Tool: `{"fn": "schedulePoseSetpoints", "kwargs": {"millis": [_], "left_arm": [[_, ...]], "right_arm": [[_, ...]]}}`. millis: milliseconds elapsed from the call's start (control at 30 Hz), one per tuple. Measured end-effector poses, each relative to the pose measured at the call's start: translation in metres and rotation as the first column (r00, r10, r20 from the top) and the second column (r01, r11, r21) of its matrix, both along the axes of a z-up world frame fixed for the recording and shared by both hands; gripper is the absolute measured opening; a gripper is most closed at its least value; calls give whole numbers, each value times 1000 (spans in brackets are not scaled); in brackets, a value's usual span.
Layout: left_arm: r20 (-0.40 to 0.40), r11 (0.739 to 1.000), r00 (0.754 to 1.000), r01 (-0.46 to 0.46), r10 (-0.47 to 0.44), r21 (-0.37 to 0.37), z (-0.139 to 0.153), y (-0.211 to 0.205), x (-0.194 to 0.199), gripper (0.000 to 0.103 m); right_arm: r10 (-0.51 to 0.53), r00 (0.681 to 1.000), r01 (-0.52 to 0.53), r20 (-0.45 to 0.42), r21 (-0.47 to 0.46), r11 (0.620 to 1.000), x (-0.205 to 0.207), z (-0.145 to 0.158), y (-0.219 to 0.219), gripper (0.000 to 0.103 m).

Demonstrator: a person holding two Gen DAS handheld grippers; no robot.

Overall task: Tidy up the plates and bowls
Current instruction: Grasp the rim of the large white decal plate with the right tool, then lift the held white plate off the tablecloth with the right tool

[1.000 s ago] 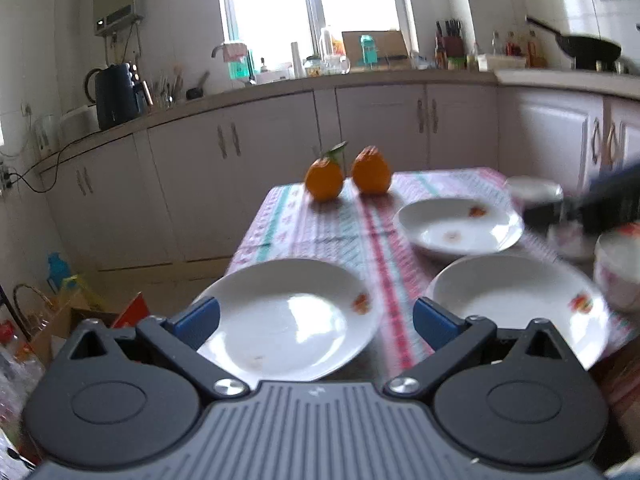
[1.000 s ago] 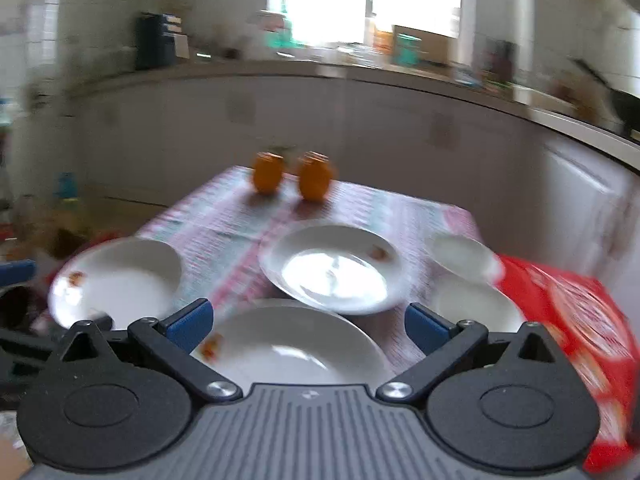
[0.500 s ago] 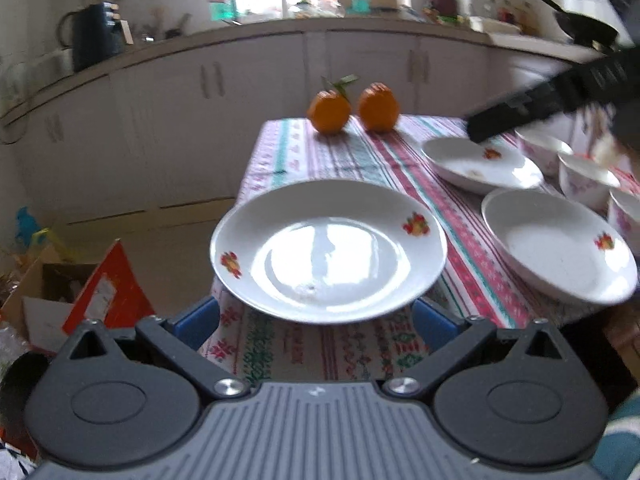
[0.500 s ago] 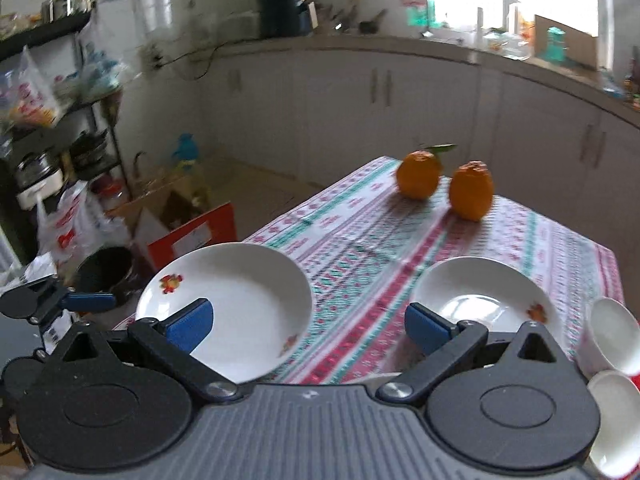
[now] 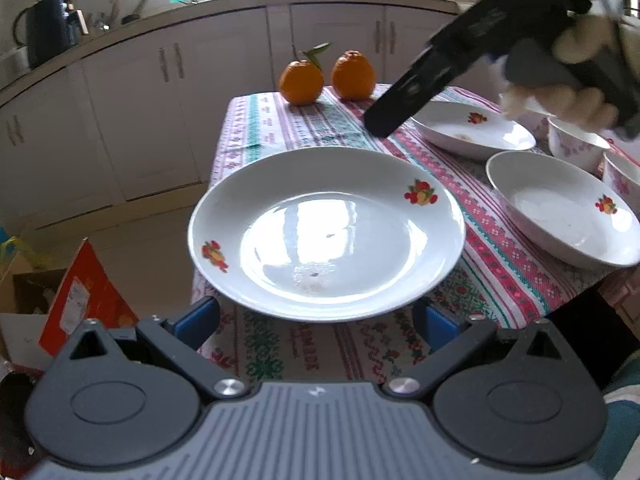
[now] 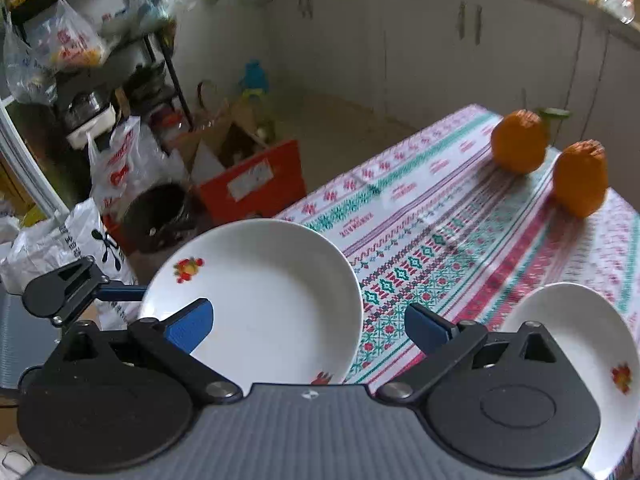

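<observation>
A white plate point(image 5: 326, 232) with fruit prints overhangs the near left table corner; it also shows in the right wrist view point(image 6: 260, 300). My left gripper point(image 5: 316, 320) is open, its blue fingertips just below and in front of the plate's near rim. My right gripper point(image 6: 308, 326) is open and empty above that plate's right side; it shows from outside in the left wrist view point(image 5: 384, 120). Two more plates point(image 5: 560, 208) point(image 5: 472, 130) lie to the right, with patterned bowls point(image 5: 576, 148) behind them.
Two oranges point(image 5: 326, 76) sit at the table's far end on the striped tablecloth point(image 5: 288, 128). Left of the table on the floor are a red box point(image 6: 252, 184), bags and a dark pot point(image 6: 160, 216). Cabinets line the back wall.
My left gripper has drawn back and lower, so the near plate now lies ahead of its fingertips. My right gripper has swung left over the near plate.
</observation>
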State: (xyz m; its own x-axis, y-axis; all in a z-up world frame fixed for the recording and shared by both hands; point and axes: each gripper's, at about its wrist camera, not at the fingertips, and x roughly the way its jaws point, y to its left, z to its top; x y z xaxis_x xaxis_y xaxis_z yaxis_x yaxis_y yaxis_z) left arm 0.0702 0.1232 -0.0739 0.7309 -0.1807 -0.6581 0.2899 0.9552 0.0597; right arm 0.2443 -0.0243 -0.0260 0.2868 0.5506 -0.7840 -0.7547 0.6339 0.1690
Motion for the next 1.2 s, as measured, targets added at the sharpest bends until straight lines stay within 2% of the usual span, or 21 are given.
{"fn": "schedulePoseSetpoints", "kwargs": {"millis": [267, 600, 833, 1200], "left_arm": [[-21, 999, 999, 32, -32, -18, -5, 5, 11, 102], [-27, 997, 997, 72, -73, -34, -6, 9, 14, 102], [-33, 995, 995, 96, -97, -31, -4, 11, 16, 102], [-29, 991, 991, 133, -134, -14, 1, 5, 36, 101]], "right_arm": [[51, 994, -54, -100, -28, 998, 35, -25, 17, 83], [84, 977, -80, -195, 28, 996, 56, -40, 24, 62], [87, 970, -76, -226, 55, 996, 60, -42, 23, 62], [37, 980, -25, -197, 64, 998, 68, -33, 10, 63]]}}
